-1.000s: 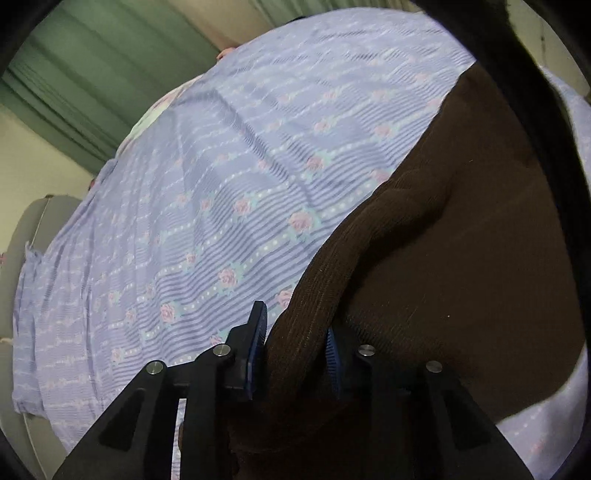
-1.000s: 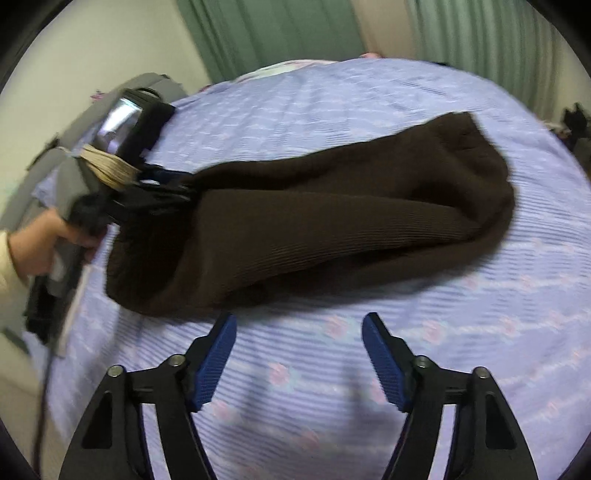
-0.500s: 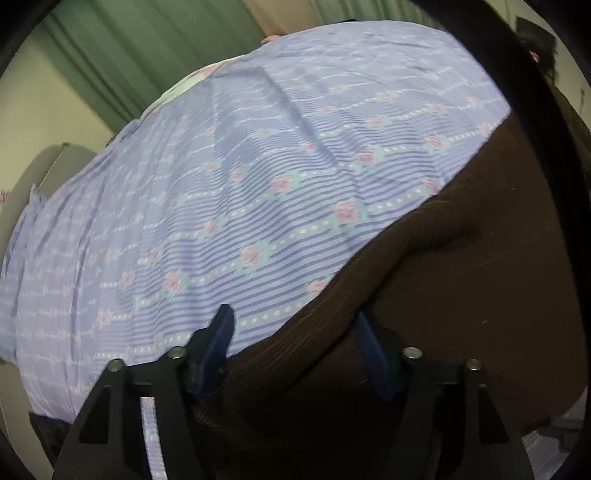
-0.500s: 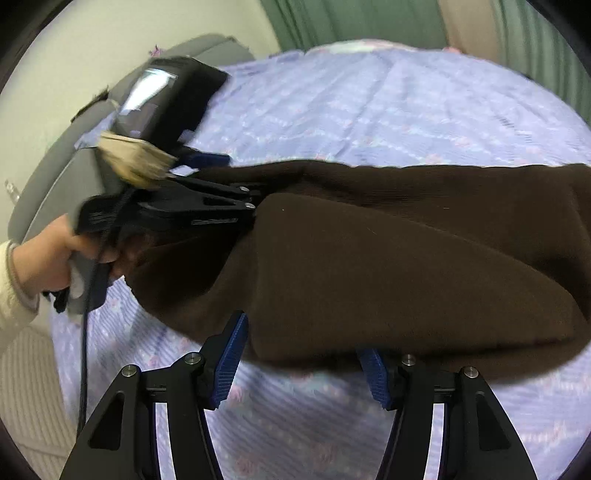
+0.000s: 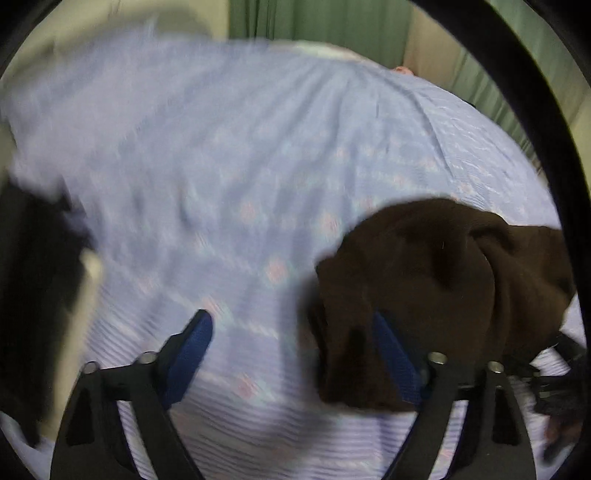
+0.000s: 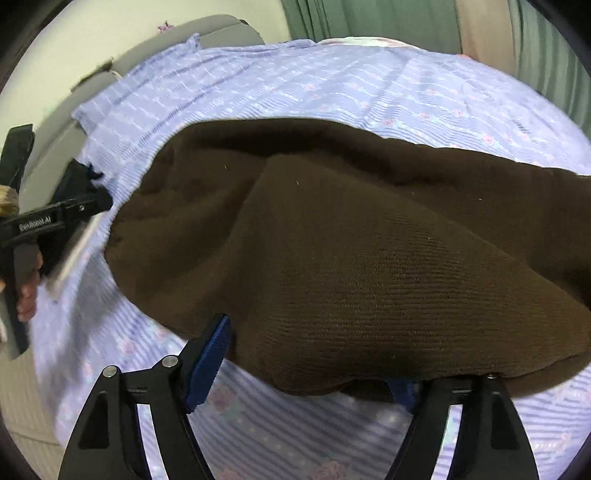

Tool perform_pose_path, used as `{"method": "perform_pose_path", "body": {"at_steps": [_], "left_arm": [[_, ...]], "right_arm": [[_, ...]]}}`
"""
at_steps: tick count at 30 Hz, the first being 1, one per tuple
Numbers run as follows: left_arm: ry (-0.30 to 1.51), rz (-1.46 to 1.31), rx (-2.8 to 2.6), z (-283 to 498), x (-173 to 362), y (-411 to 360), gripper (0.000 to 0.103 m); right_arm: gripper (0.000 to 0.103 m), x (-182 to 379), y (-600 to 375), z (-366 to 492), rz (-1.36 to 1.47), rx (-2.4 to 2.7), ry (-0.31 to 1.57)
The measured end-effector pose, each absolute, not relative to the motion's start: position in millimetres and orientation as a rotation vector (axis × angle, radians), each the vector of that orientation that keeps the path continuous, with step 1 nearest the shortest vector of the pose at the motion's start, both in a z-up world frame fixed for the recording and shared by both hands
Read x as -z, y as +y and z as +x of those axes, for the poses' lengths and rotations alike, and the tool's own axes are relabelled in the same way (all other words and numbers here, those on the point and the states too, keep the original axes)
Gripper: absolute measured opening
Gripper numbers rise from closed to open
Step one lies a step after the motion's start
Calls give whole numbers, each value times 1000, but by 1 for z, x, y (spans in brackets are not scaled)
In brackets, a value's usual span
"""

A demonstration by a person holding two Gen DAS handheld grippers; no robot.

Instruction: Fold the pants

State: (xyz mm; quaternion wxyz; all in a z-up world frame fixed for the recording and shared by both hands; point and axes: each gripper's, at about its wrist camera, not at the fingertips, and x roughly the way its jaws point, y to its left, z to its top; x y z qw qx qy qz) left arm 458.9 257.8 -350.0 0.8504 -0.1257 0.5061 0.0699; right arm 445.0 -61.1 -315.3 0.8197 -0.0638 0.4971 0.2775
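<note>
Dark brown knit pants lie folded over on the lilac flowered bedsheet. My right gripper is at their near edge, jaws opening. The cloth lies between its fingers and covers the right pad, and the left pad stands at the fabric's rim without pressing on it. In the blurred left wrist view my left gripper hangs over bare sheet, jaws opening. The pants' end lies loose by its right finger, not pinched. In the right wrist view the left gripper shows at the left edge, apart from the pants.
A person's hand holds the left gripper's handle. A grey headboard or cushion borders the bed's far left corner. Green curtains hang behind the bed. A dark blurred object sits at the left edge of the left wrist view.
My left gripper let go of the pants' end and swung off to the side over bare sheet. My right gripper closed in on the pants' near edge, which now lies between its fingers.
</note>
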Motion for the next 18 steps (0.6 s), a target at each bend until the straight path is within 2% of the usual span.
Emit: {"method": "perform_pose_path", "body": {"at_steps": [2, 3, 4, 5, 6, 7, 8, 11, 16, 17, 18], "left_arm": [[1091, -298, -133, 459, 364, 252, 72], [1092, -310, -130, 460, 367, 249, 71], [1091, -320, -120, 460, 369, 246, 69], [1096, -353, -99, 461, 371, 241, 63], [1103, -377, -79, 461, 374, 238, 57], [1108, -397, -49, 462, 376, 238, 35], [1108, -401, -28, 461, 373, 235, 25], [1089, -267, -108, 463, 364, 222, 19], [1123, -284, -178, 467, 370, 236, 20], [1128, -229, -189, 470, 370, 230, 27], [1125, -176, -213, 476, 369, 224, 34]], "right_arm": [[51, 316, -60, 437, -191, -552, 1051], [40, 317, -59, 436, -200, -538, 1055], [34, 317, -64, 432, -186, -532, 1070], [28, 317, -69, 430, -159, -536, 1082], [17, 316, -74, 427, -125, -544, 1099], [17, 315, -77, 423, -93, -548, 1120], [17, 311, -77, 416, -87, -529, 1118], [17, 299, -72, 401, -122, -514, 1076], [20, 288, -72, 406, -57, -513, 1079], [21, 294, -71, 409, -83, -502, 1093], [27, 297, -70, 410, -96, -497, 1100]]}}
